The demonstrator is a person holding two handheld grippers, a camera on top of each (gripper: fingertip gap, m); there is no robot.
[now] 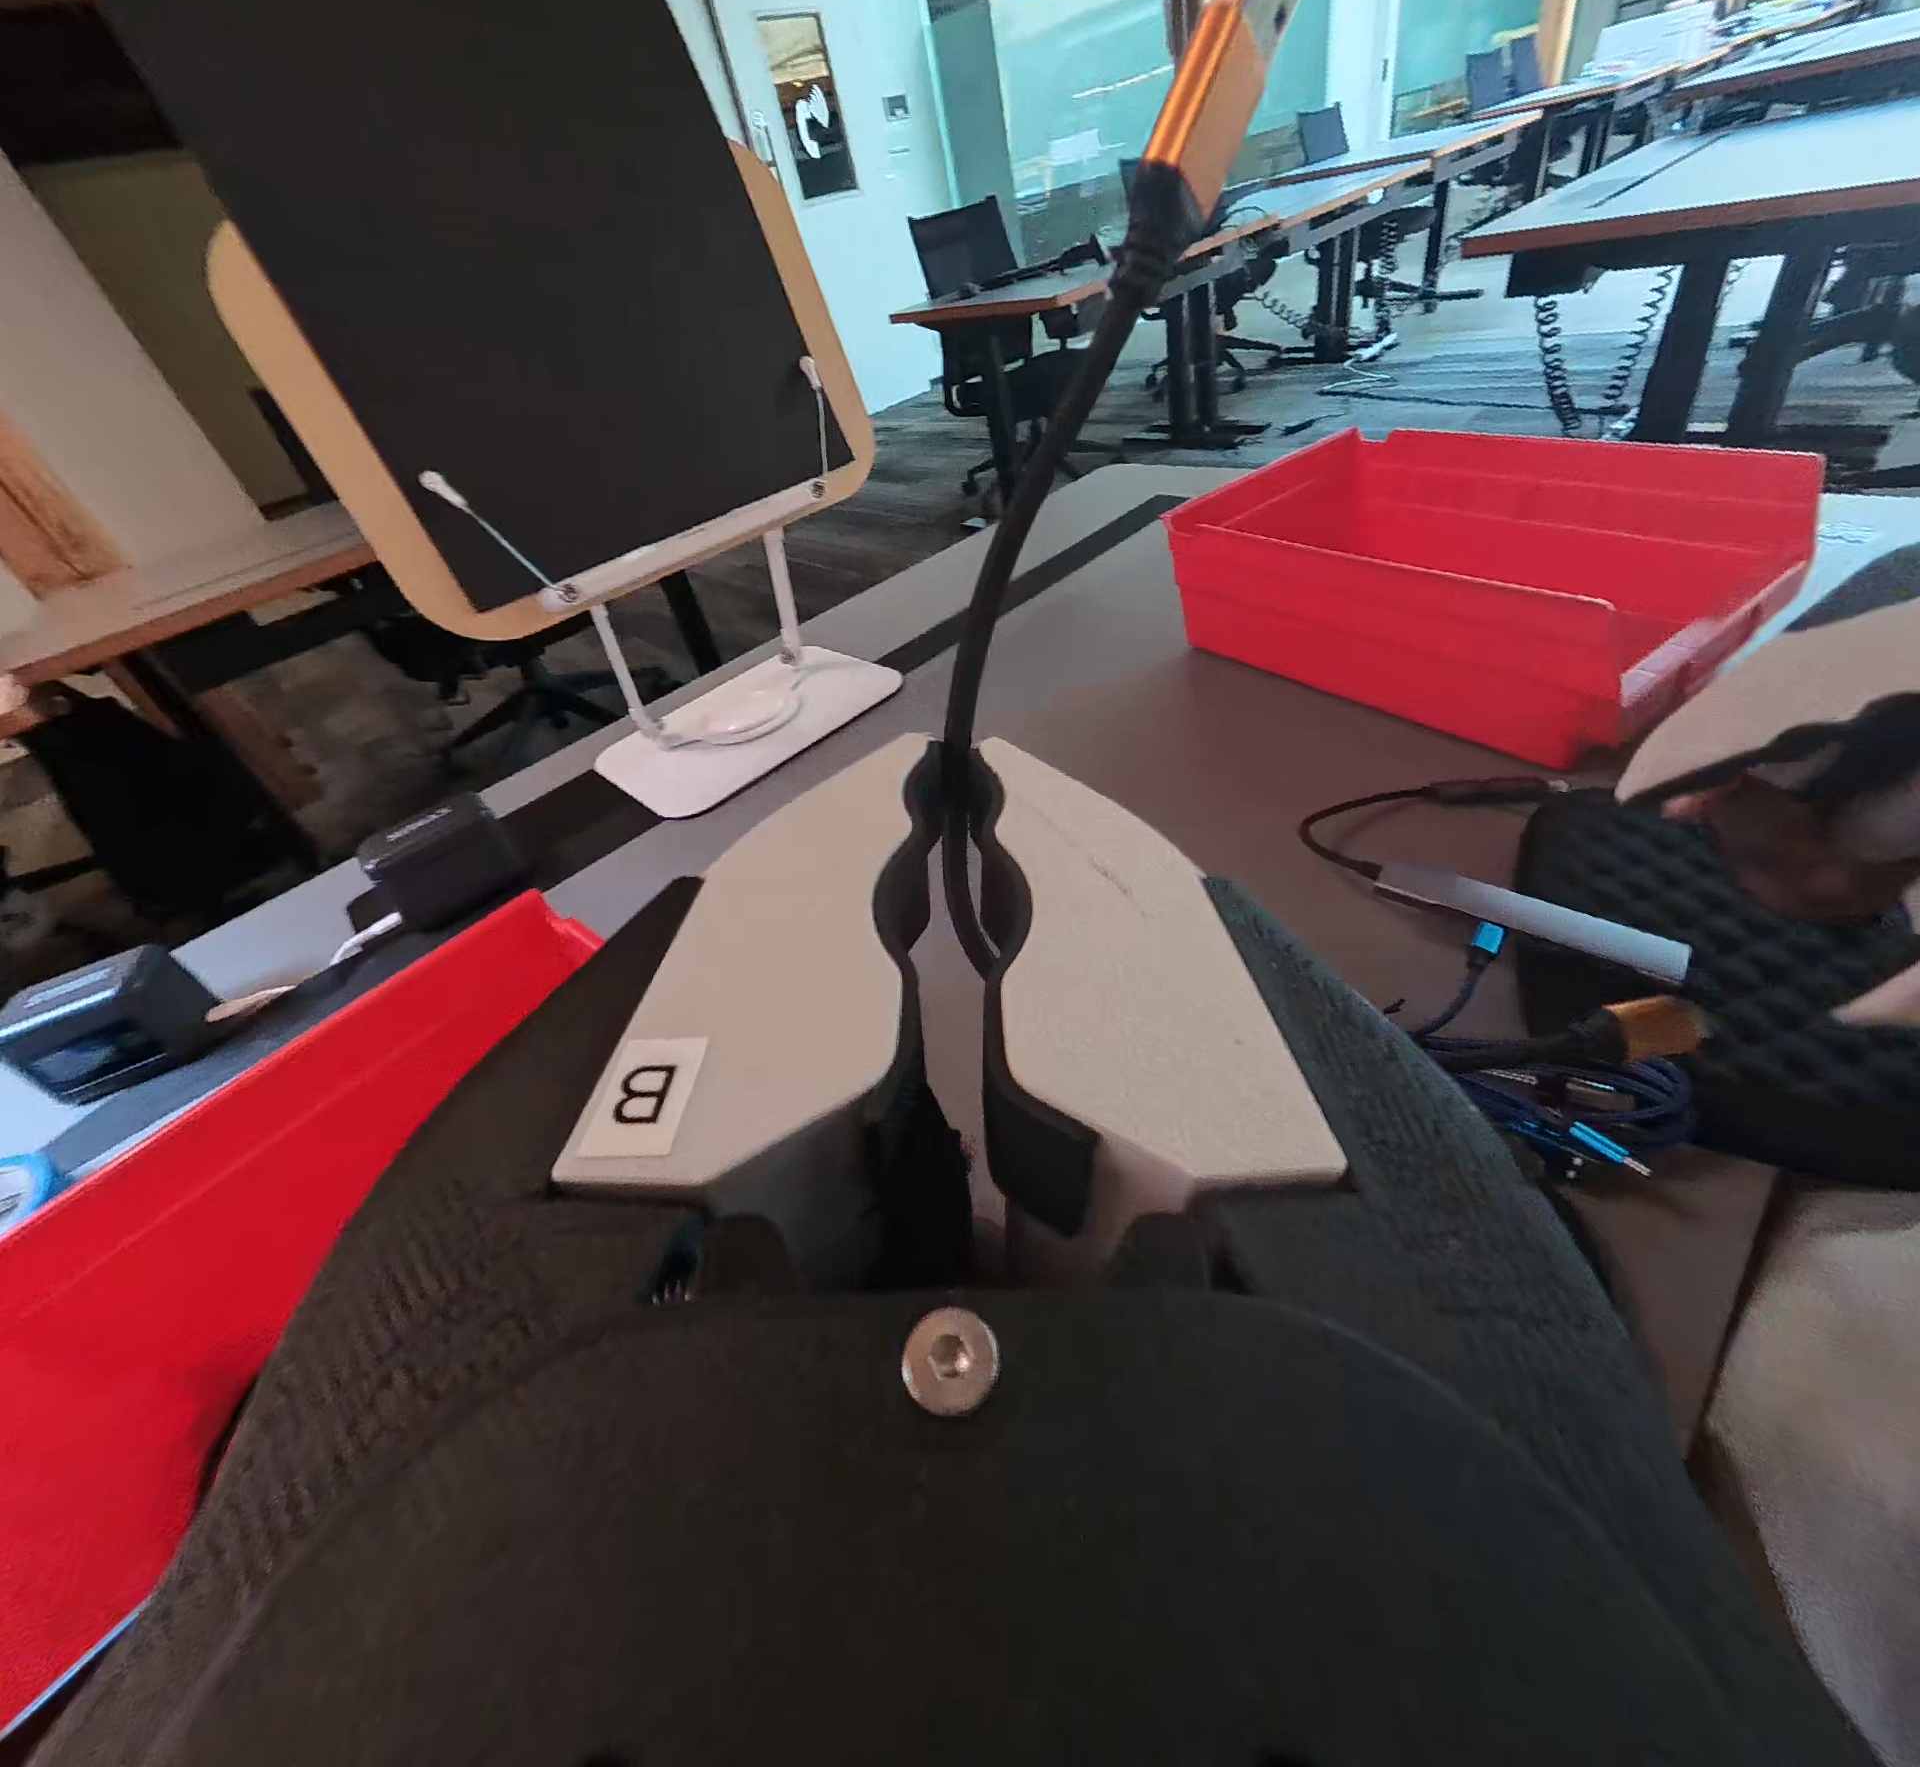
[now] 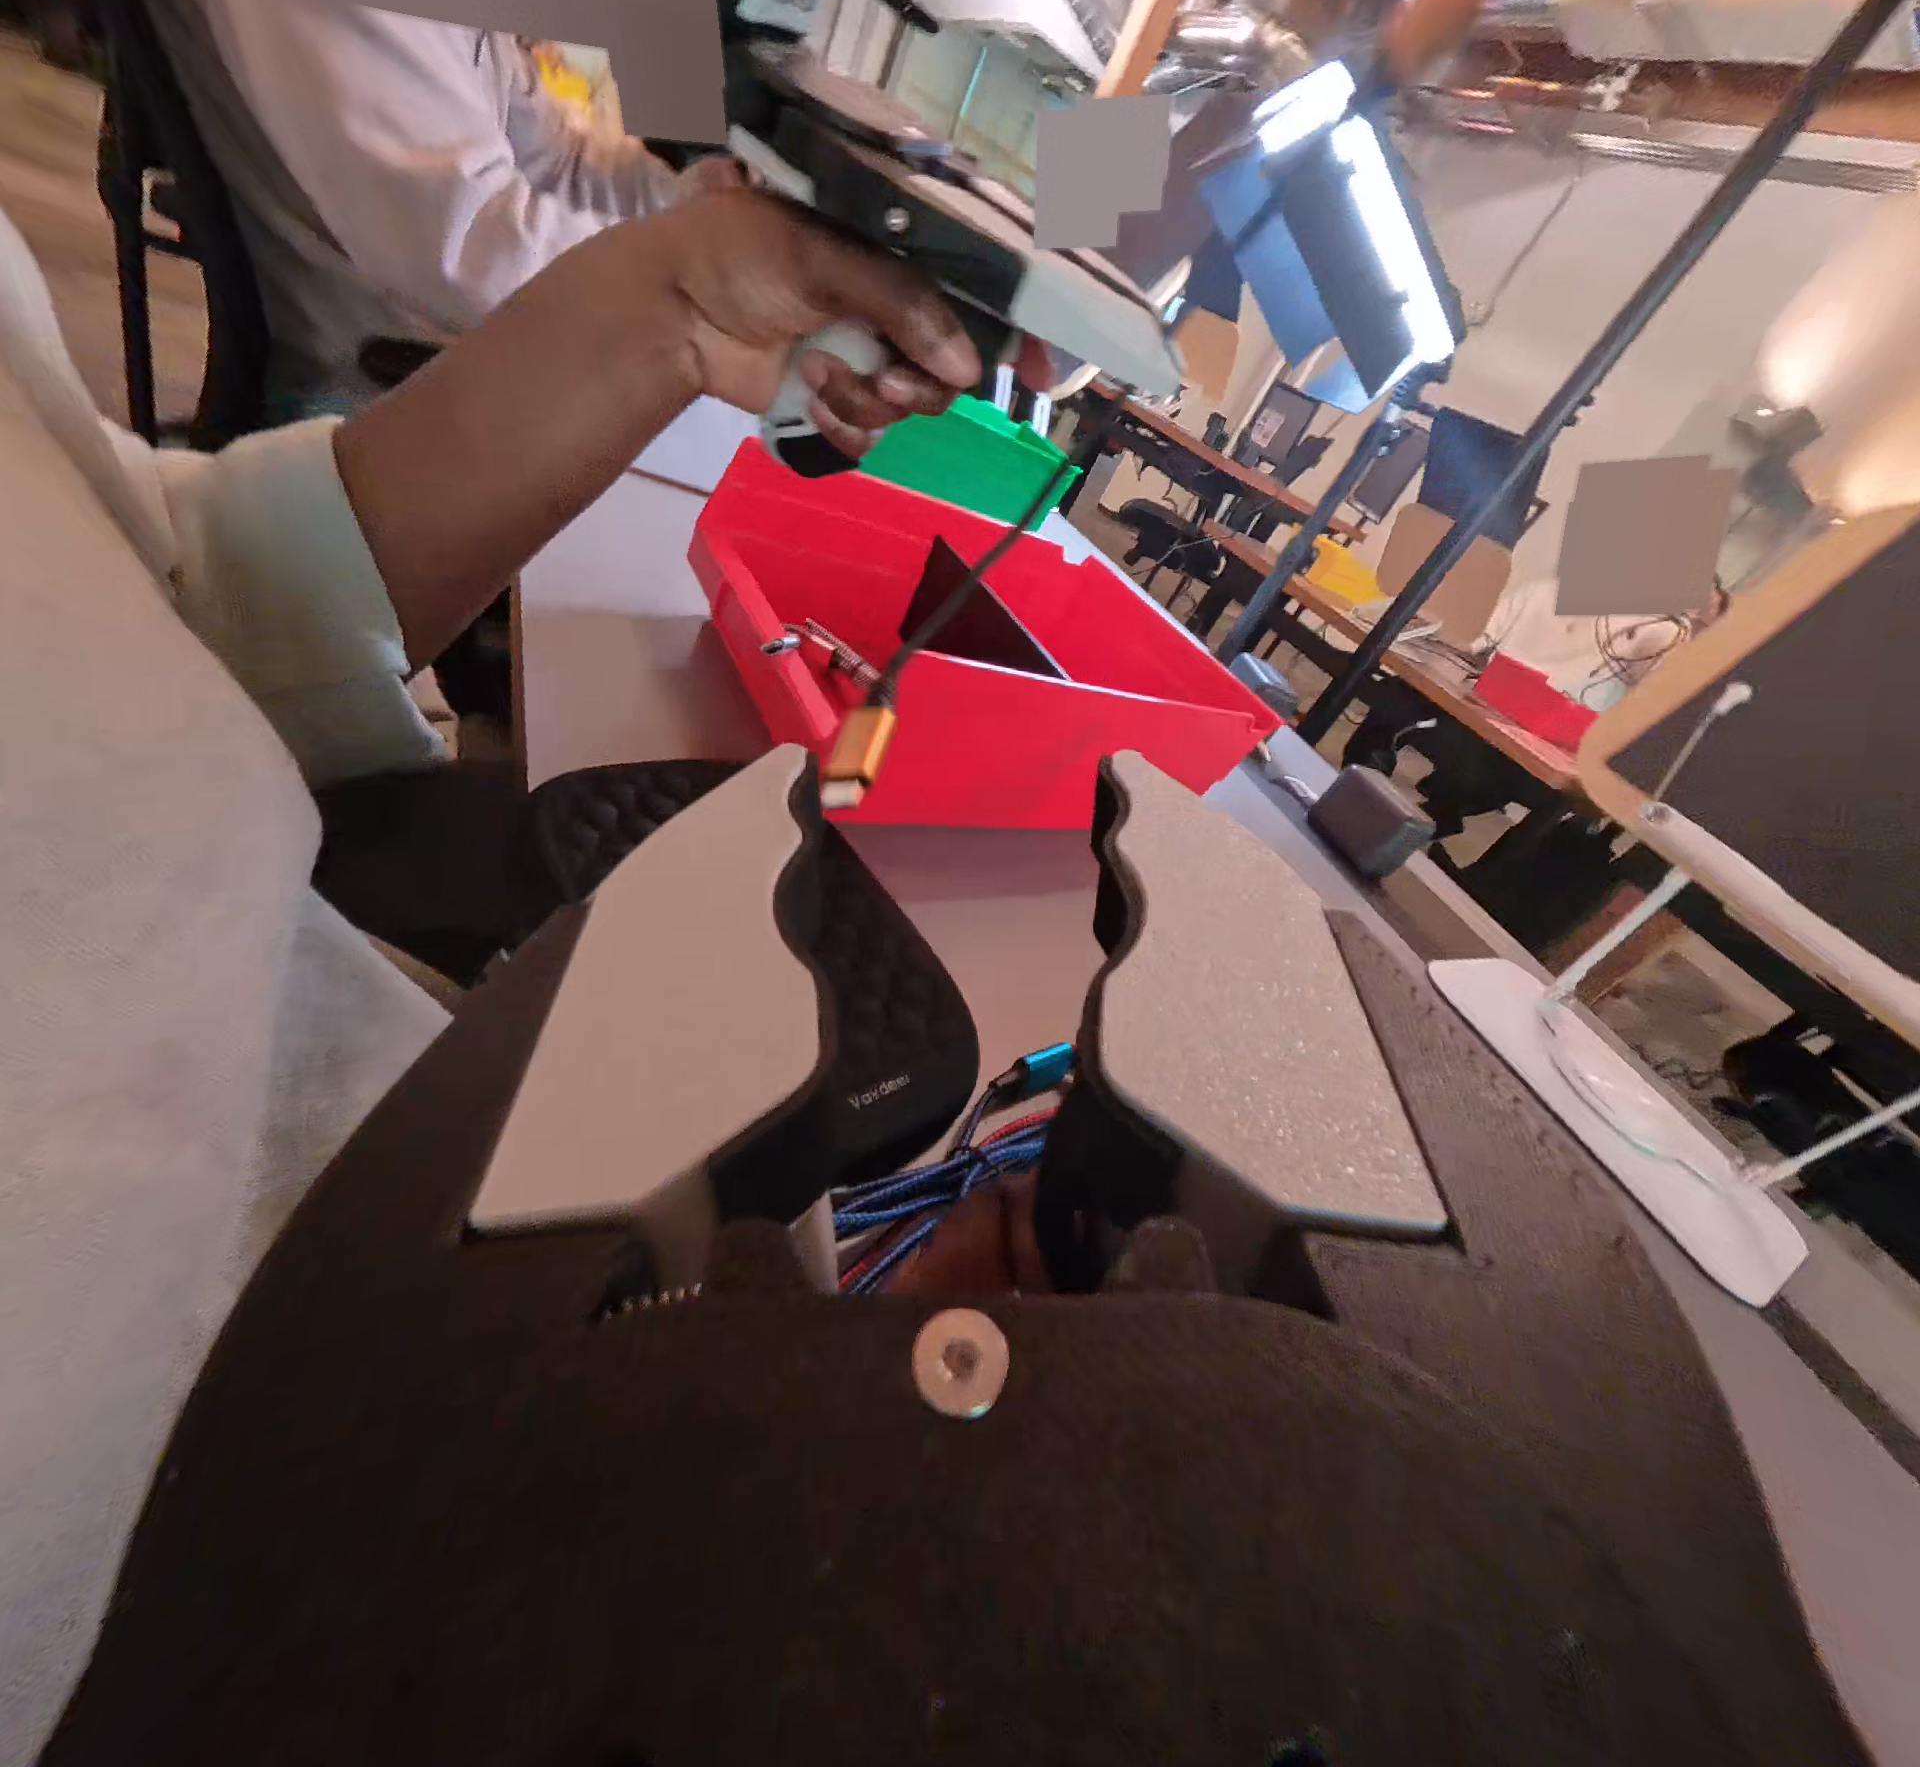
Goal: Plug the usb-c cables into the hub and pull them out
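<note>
My left gripper [image 1: 961, 767] is shut on a thin black cable [image 1: 1023, 512]. The cable's orange USB-C plug [image 1: 1226, 55] stands free beyond the fingertips, above the table. The grey hub [image 1: 1538, 917] lies on the table to the right, with its own short black lead. A bundle of blue cables [image 1: 1558, 1094] and a second orange plug [image 1: 1652, 1026] lie beside it. My right gripper [image 2: 954, 767] is open and empty. In the right wrist view the held orange plug [image 2: 857, 756] hangs just past its left fingertip. A hand holds the left gripper [image 2: 1132, 346] above it.
A red bin [image 1: 1507, 595] stands at the back right and another red bin [image 1: 208, 1146] at the left. A black board on a white stand [image 1: 748, 730] and two chargers [image 1: 436, 855] line the table's far edge. A black textured pad [image 2: 883, 969] lies near the cables. A green bin [image 2: 966, 460] sits behind. The left gripper's tips are roughly 15 cm from the right gripper's.
</note>
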